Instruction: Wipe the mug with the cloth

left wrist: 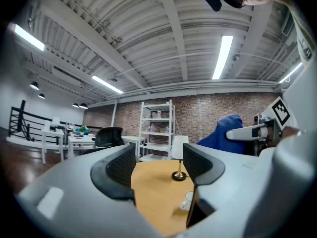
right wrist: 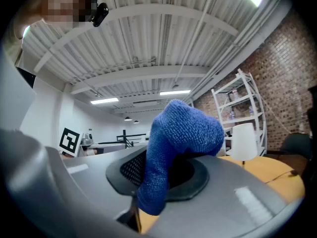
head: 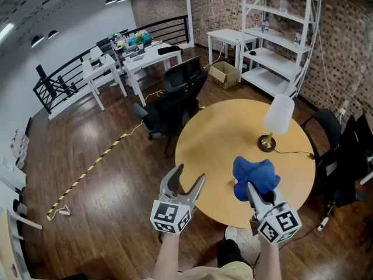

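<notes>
My right gripper [head: 257,192] is shut on a blue cloth [head: 254,177], which bunches up over its jaws above the round wooden table's [head: 215,144] near edge. In the right gripper view the cloth [right wrist: 181,133] drapes across both jaws of that gripper [right wrist: 168,170]. My left gripper [head: 190,174] is held off the table's near left edge, open, with nothing between its fingers. In the left gripper view a white mug [left wrist: 188,200] stands on the table [left wrist: 153,187], partly hidden behind one jaw of that gripper [left wrist: 158,165]. The mug is hidden in the head view.
A lamp [head: 277,118] with a white shade and brass base stands on the table's far right, its cord running off the right edge. A black office chair [head: 175,98] is behind the table, another chair [head: 332,127] to the right. White shelving [head: 280,34] and desks [head: 145,54] stand further back.
</notes>
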### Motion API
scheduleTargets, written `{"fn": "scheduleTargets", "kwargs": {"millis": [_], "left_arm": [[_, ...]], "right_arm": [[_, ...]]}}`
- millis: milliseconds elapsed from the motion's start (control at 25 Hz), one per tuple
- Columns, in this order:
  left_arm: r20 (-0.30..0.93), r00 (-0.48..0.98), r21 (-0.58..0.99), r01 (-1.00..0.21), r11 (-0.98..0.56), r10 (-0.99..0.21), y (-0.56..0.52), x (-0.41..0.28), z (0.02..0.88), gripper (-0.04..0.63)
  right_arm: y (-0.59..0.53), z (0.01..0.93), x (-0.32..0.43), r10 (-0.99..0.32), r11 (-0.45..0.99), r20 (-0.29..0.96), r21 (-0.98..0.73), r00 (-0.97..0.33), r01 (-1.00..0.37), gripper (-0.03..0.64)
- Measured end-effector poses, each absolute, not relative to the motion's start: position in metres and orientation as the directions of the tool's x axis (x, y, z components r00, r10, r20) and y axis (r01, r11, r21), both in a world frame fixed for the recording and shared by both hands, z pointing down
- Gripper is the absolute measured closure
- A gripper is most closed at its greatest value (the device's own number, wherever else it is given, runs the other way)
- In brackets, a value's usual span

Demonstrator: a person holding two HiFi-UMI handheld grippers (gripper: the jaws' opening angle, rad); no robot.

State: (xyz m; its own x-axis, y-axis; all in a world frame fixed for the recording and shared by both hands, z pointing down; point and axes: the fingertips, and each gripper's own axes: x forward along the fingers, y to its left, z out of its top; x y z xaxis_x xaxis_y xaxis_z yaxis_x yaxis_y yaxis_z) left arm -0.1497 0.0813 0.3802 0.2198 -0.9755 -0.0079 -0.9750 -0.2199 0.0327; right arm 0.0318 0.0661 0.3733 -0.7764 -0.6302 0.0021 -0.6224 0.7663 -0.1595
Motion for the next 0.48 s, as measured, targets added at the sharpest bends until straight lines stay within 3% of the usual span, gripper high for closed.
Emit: {"fn": "scheduleTargets", "kwargs": {"millis": [160,480], "left_arm": [[0.033,0.304,0.012,-0.953,-0.304,-0.952,0.010,-0.103,0.409,0.316],[0.173,0.442,-0.007,-0.893,-0.450,-0.880,-0.078,-0.044,0.485,0.316]], "right_arm": [[-0.008,0.399,0.108,-0.702,0.694,0.054,-0.170,-0.710,-0.699,0.532],[-0.078,0.450,0.176,-0.688,0.680,0.163,-0.196,-0.707,-0.706,0.532]]}}
